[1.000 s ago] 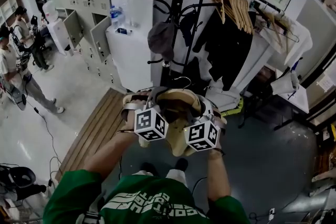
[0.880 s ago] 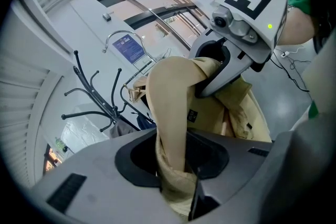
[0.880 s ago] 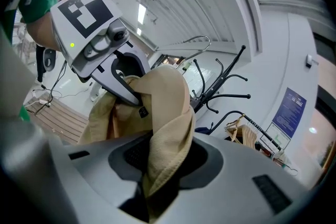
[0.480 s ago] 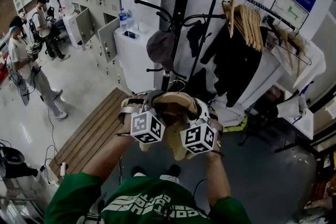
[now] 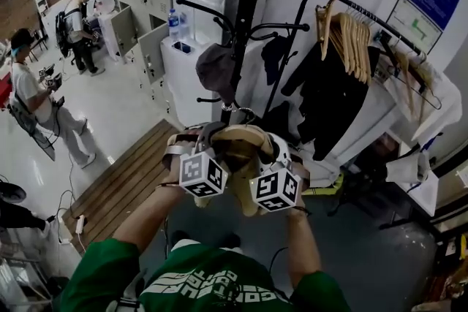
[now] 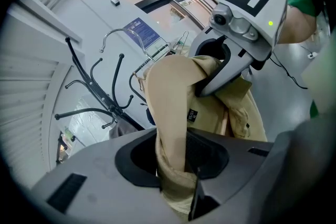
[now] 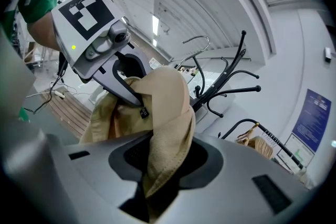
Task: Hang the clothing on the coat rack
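A tan jacket (image 5: 245, 157) hangs bunched between my two grippers at chest height. In the left gripper view the left gripper (image 6: 176, 162) is shut on a thick fold of the jacket (image 6: 173, 107). The right gripper (image 7: 157, 168) is likewise shut on the jacket's cloth (image 7: 165, 113). A metal hanger hook (image 6: 113, 35) rises from the jacket's top. The black coat rack (image 5: 245, 11) stands just beyond the grippers, with a grey cap (image 5: 216, 69) on one of its arms. In the head view the left gripper (image 5: 208, 139) and the right gripper (image 5: 276, 151) sit side by side under the rack.
To the right, a black clothes rail (image 5: 351, 33) carries wooden hangers and dark garments. Behind the rack is a white cabinet (image 5: 183, 62) with a water bottle. Two people (image 5: 33, 99) stand at the left near grey lockers. A wooden slat platform (image 5: 124, 179) lies on the floor at the left.
Both grippers have carried the jacket level toward the coat rack, which now looks nearer and larger. Both grips on the cloth are unchanged.
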The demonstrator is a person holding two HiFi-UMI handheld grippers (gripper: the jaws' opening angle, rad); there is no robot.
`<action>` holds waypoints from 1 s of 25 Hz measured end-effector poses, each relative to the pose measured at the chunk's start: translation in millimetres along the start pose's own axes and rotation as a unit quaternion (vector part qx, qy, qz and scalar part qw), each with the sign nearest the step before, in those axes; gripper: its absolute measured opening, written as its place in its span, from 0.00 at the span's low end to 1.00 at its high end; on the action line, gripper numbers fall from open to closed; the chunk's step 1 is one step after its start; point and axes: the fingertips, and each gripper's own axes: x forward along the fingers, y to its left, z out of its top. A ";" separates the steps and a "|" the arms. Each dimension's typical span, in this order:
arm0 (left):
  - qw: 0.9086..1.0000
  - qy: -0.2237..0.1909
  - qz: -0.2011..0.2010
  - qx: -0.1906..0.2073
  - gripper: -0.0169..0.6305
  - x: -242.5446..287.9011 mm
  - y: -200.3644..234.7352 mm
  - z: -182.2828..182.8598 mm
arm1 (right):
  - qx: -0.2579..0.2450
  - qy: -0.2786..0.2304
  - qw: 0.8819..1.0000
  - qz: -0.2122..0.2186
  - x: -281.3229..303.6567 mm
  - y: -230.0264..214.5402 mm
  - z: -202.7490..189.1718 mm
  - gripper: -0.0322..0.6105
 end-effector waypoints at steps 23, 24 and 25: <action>1.000 -0.017 -0.012 0.003 0.20 53.8 67.9 -19.6 | 0.003 0.007 1.000 -0.009 74.1 -42.2 19.5 0.24; 1.000 -0.018 -0.013 0.005 0.20 56.0 70.5 -20.8 | 0.004 0.009 1.000 -0.010 77.3 -43.2 20.1 0.24; 1.000 -0.019 -0.013 0.006 0.20 58.0 73.2 -22.0 | 0.005 0.010 1.000 -0.011 80.4 -44.4 20.8 0.24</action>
